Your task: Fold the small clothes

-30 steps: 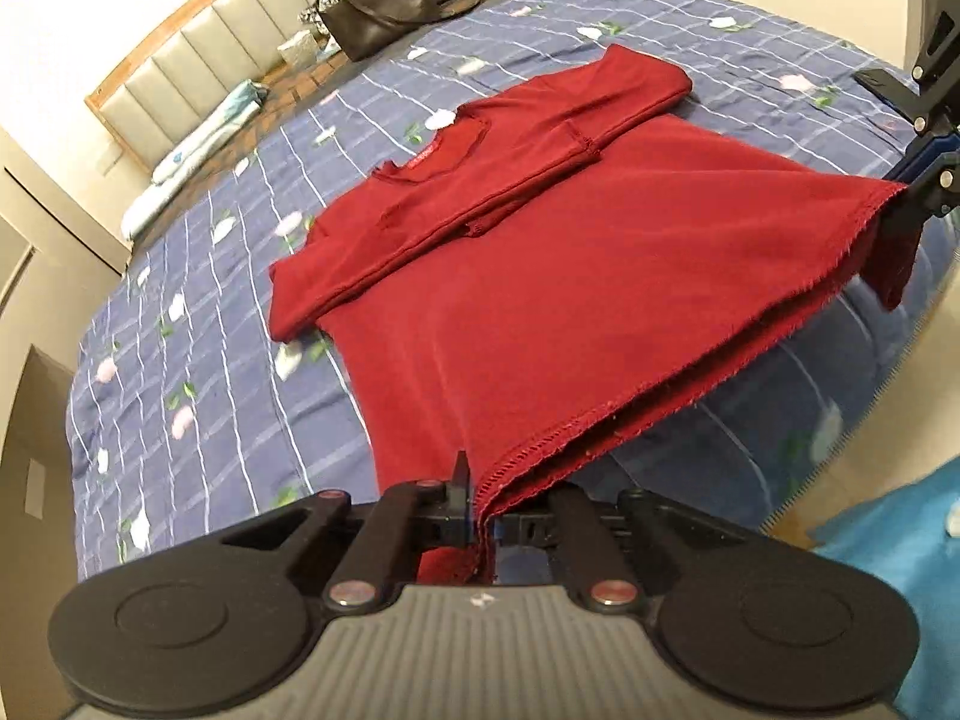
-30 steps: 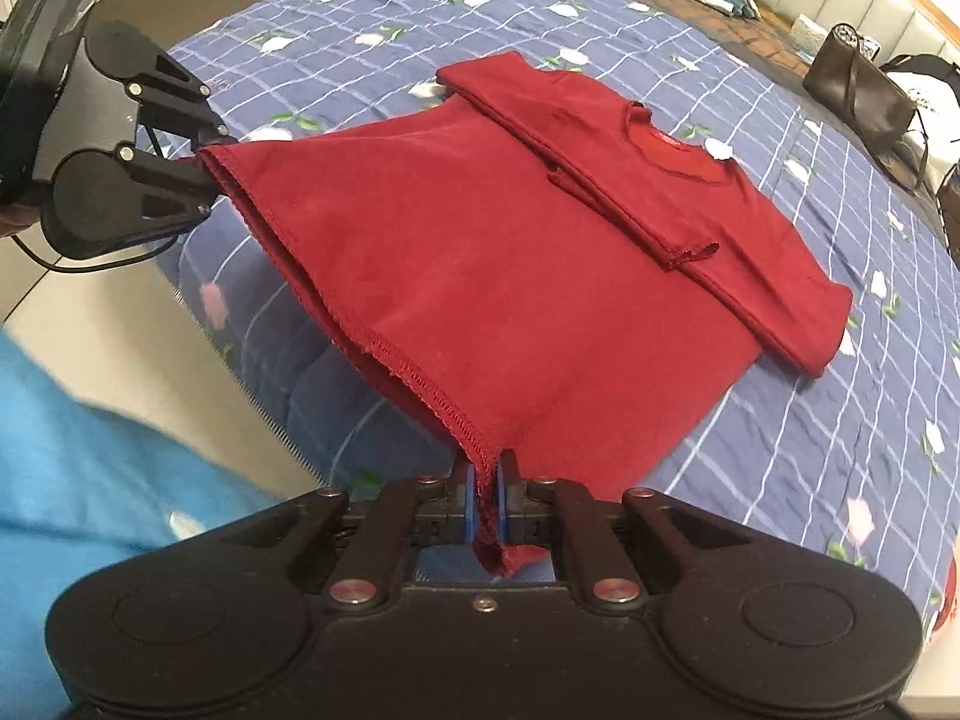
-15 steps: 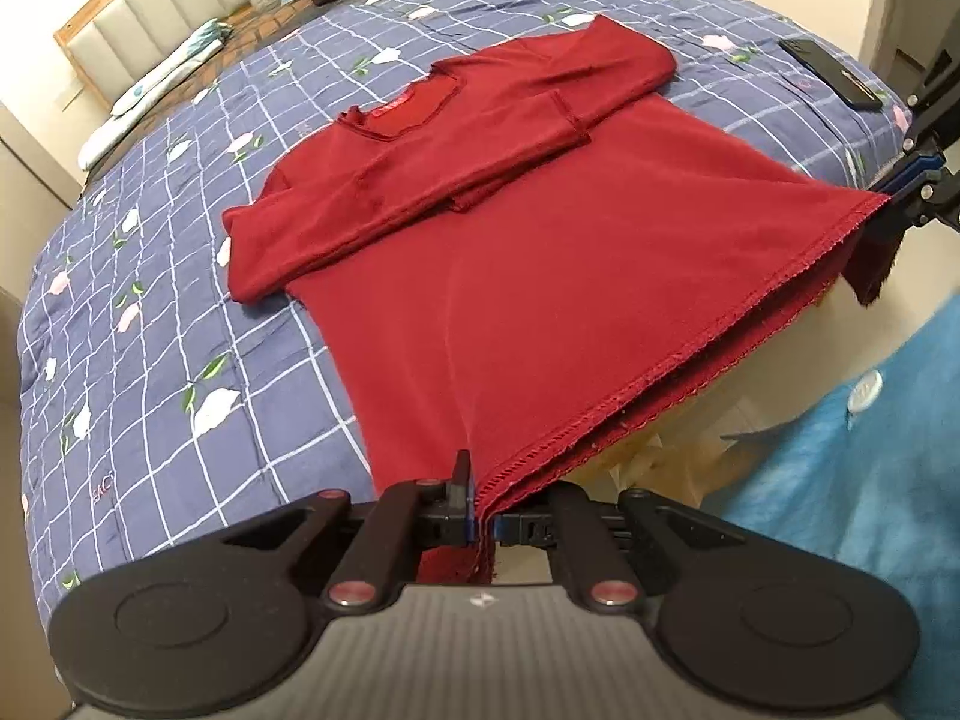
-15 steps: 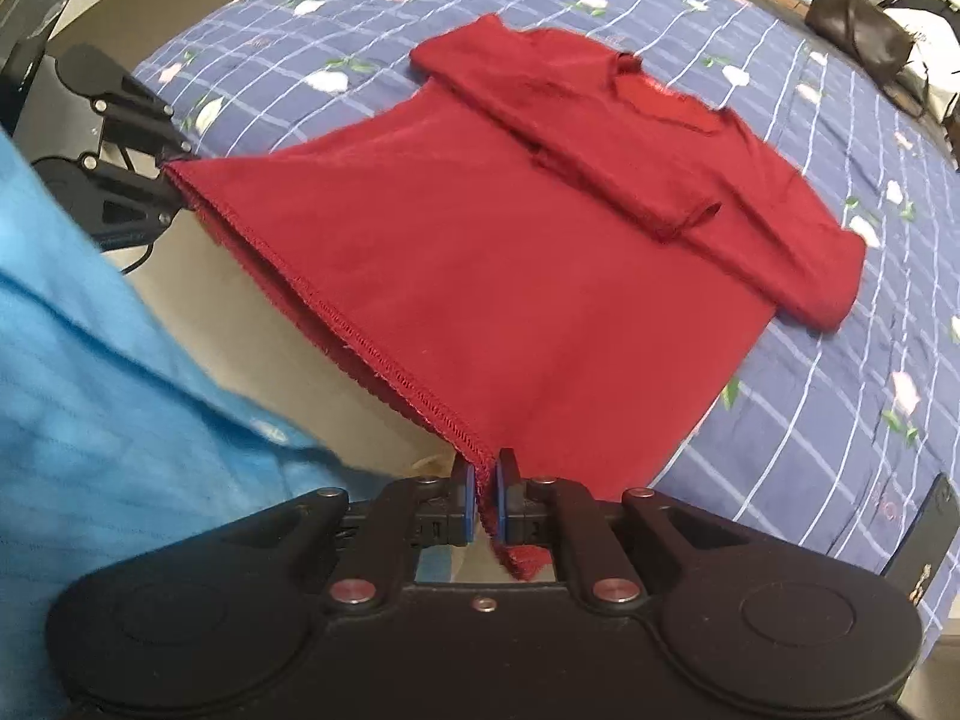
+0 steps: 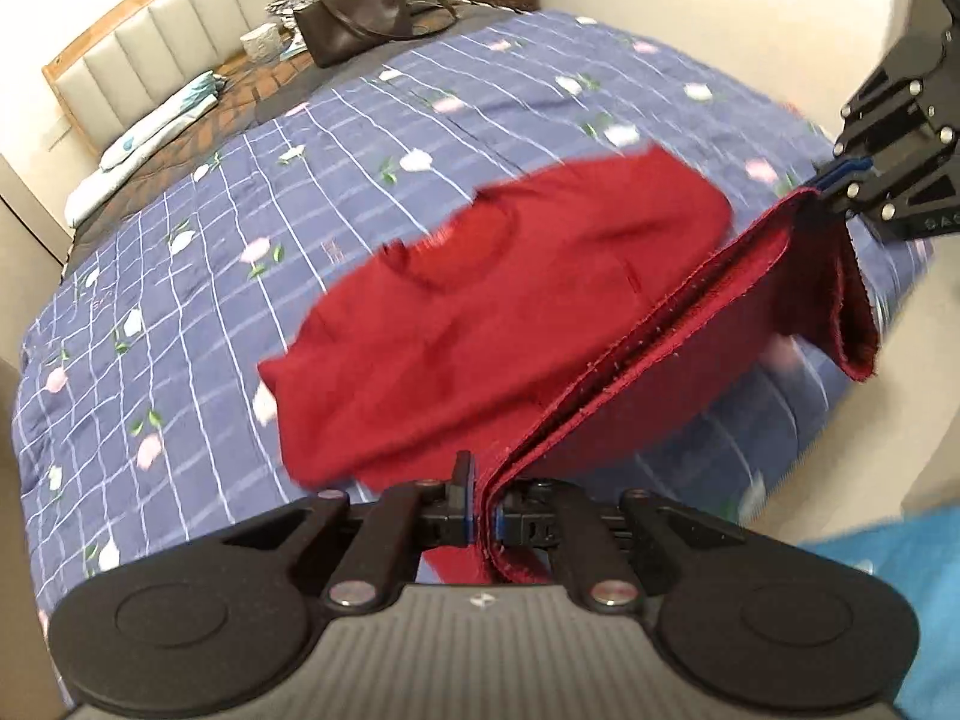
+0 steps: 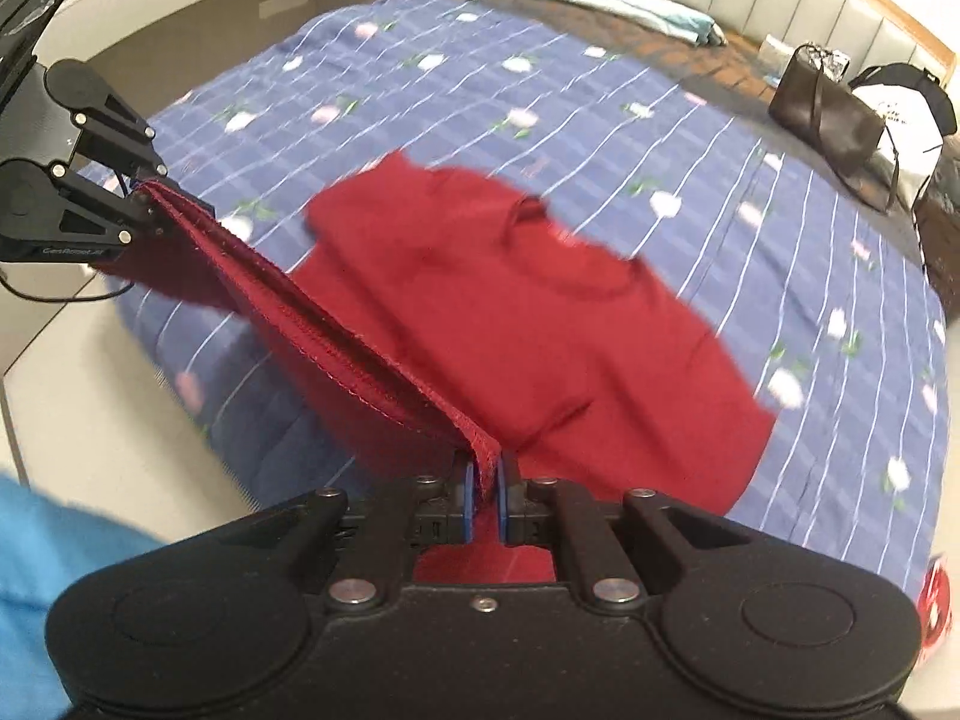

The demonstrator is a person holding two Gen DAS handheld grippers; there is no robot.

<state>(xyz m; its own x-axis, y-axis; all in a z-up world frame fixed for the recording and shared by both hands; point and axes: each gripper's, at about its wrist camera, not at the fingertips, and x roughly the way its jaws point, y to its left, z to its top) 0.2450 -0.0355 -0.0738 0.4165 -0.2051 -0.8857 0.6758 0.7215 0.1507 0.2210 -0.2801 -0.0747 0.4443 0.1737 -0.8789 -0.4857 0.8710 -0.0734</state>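
left tool (image 5: pixel 480 519): clamped on red sweater (image 5: pixel 480 312) hem corner | right tool (image 6: pixel 486 501): clamped on other hem corner | hem lifted taut between them (image blurred), upper sweater on blue floral bedspread (image 5: pixel 210 240)

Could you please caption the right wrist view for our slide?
Both grippers, right and left, pinch the red shirt hem above the bed.

Left gripper (image 5: pixel 483 519): matte black, blue finger pads (image 5: pixel 465 504), silver pivot screws, ribbed grey housing. Right gripper (image 6: pixel 485 501): same black linkage, blue pads, round side discs. Person wears bright blue garment (image 6: pixel 42 552).
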